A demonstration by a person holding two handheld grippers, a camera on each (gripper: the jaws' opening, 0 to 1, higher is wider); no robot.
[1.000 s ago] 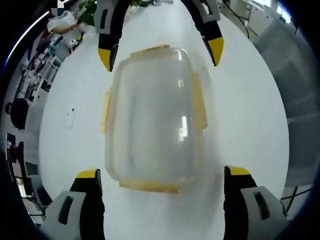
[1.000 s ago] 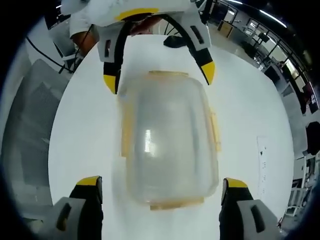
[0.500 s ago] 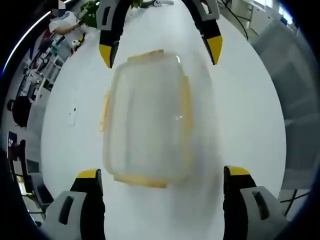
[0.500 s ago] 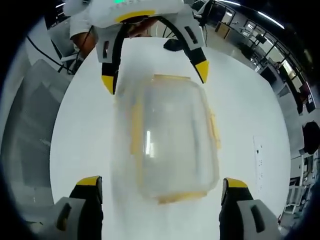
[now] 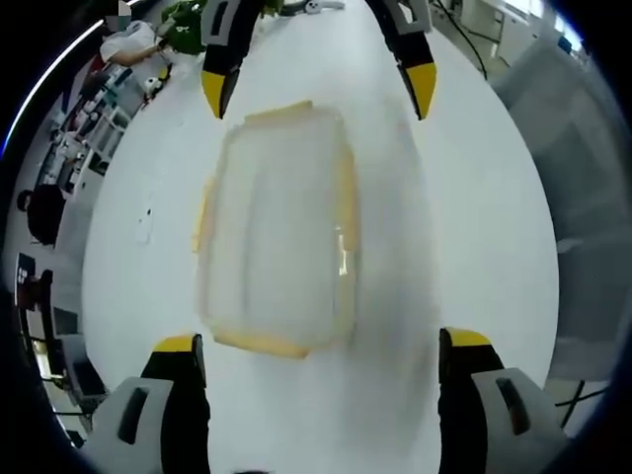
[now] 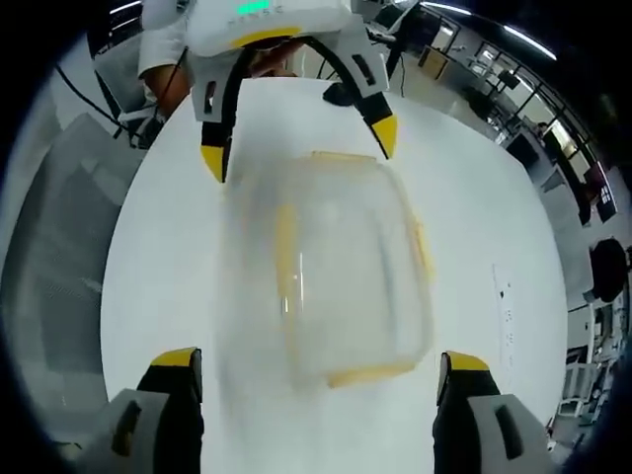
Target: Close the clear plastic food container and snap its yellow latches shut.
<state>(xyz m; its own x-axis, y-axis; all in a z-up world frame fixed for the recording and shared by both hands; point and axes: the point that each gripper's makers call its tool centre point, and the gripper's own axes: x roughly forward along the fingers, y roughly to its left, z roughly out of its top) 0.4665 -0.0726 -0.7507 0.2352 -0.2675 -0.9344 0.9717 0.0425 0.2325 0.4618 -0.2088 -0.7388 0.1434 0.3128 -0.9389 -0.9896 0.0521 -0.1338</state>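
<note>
The clear plastic container [image 5: 276,227] with yellow latches lies blurred on the white table [image 5: 474,217], tilted to one side between the two facing grippers. My left gripper [image 5: 321,344] stands open at its near end, its yellow-tipped fingers [image 5: 176,346] wide of the container and apart from it. Across from it my right gripper [image 5: 316,91] is open at the far end. In the right gripper view the container [image 6: 341,276] sits between the open right gripper [image 6: 319,359] and the open left gripper [image 6: 296,148]. I cannot tell whether the latches are snapped.
A small flat white item [image 5: 145,225] lies on the table beside the container. A dark object [image 6: 341,91] rests near the far edge. A person in white [image 6: 163,49] stands behind the left gripper. Grey floor [image 6: 59,257] lies past the table's rim.
The container has tipped sideways on the table: its long yellow edge has swung inward across its body in both views. Both grippers stay open and have hardly moved.
</note>
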